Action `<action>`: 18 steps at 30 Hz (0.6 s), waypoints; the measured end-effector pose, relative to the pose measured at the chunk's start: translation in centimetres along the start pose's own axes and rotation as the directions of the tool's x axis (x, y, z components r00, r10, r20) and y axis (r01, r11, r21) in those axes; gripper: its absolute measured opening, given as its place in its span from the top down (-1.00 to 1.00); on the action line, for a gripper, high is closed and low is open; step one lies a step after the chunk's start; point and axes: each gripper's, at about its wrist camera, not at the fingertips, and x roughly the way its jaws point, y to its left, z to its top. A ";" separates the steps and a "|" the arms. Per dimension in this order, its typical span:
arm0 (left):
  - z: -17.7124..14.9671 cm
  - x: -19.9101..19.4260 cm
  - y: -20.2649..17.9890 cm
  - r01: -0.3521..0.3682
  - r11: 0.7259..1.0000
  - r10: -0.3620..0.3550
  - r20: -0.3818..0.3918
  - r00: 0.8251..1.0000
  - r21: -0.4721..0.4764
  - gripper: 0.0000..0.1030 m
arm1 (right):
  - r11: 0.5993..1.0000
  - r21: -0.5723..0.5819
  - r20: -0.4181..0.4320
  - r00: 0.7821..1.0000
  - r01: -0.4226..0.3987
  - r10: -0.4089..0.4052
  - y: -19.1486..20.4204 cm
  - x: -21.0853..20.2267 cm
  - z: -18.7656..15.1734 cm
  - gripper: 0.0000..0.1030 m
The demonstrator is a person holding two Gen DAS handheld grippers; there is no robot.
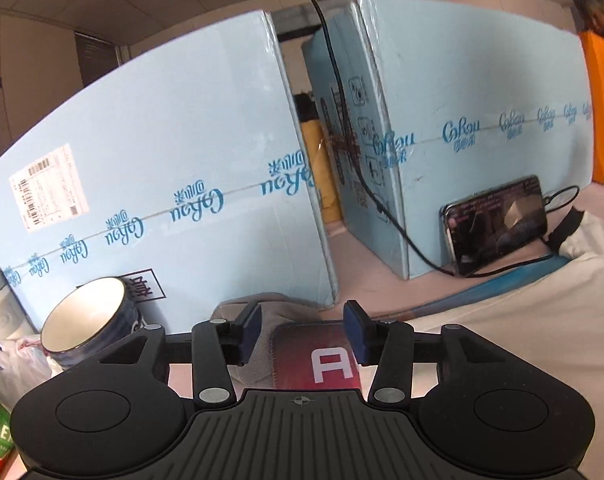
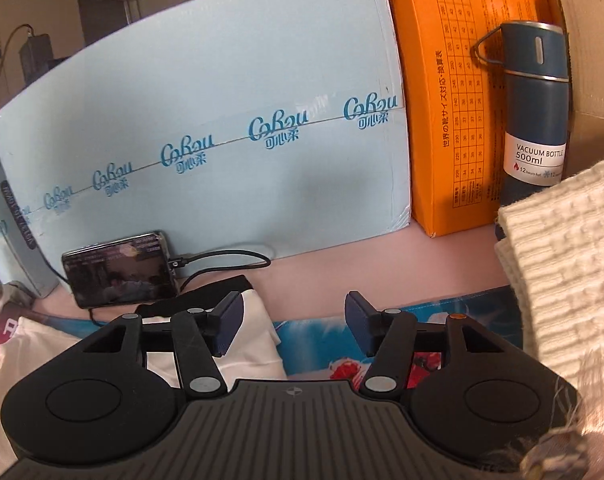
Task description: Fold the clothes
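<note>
the left gripper is hovering half open, holding nothing, over a red patch; the right gripper is hovering half open and empty beside the white garment.

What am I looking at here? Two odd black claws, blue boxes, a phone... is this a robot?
No robot: a person holds a two-fingered gripper in each hand, each with a camera looking along its fingers. One picture is from the left gripper, the other from the right gripper. Both stand open, holding nothing. Below them lies a white T-shirt to be folded; the left one hovers over its red printed patch. Behind stand light blue cartons, a phone on a cable, an orange box, a vacuum bottle, a mug and a cream knitted cloth.
</note>
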 end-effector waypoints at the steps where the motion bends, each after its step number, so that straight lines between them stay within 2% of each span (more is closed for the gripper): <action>1: -0.4 -2.0 -0.2 0.051 0.999 -0.052 0.041 0.998 0.016 0.02 | 0.999 -0.001 0.005 0.999 -0.033 0.033 -0.1 -1.6 -0.6 -0.17; 3: -1.4 -5.5 -0.9 0.142 0.988 -0.149 0.106 0.983 0.069 0.01 | 0.995 -0.021 -0.006 0.995 -0.101 0.101 0.5 -4.2 -2.2 -0.18; 5: -2.8 -8.8 -2.2 0.185 0.967 -0.209 0.127 0.970 0.177 -0.02 | 0.985 -0.039 -0.018 0.986 -0.169 0.168 1.2 -6.8 -3.8 -0.18; 8: -4.5 -11.6 -4.0 0.191 0.938 -0.222 0.078 0.972 0.289 -0.02 | 0.964 -0.072 -0.074 0.965 -0.255 0.250 2.9 -8.8 -6.3 -0.19; 11: -5.7 -13.3 -5.8 0.203 0.895 -0.221 -0.002 0.975 0.398 -0.02 | 0.958 -0.111 -0.133 0.959 -0.265 0.250 4.7 -8.2 -8.1 -0.18; 16: -7.3 -14.0 -8.6 0.222 0.761 -0.164 -0.150 0.975 0.610 -0.02 | 0.951 -0.127 -0.191 0.948 -0.282 0.255 6.1 -6.6 -9.6 -0.14; 17: -7.3 -13.9 -8.9 0.226 0.746 -0.159 -0.162 0.974 0.627 -0.02 | 0.949 -0.133 -0.193 0.947 -0.284 0.257 6.3 -6.5 -9.7 -0.14; 18: -7.1 -13.7 -8.8 0.236 0.745 -0.171 -0.164 0.972 0.623 -0.02 | 0.948 -0.140 -0.192 0.947 -0.285 0.257 6.5 -6.4 -9.8 -0.14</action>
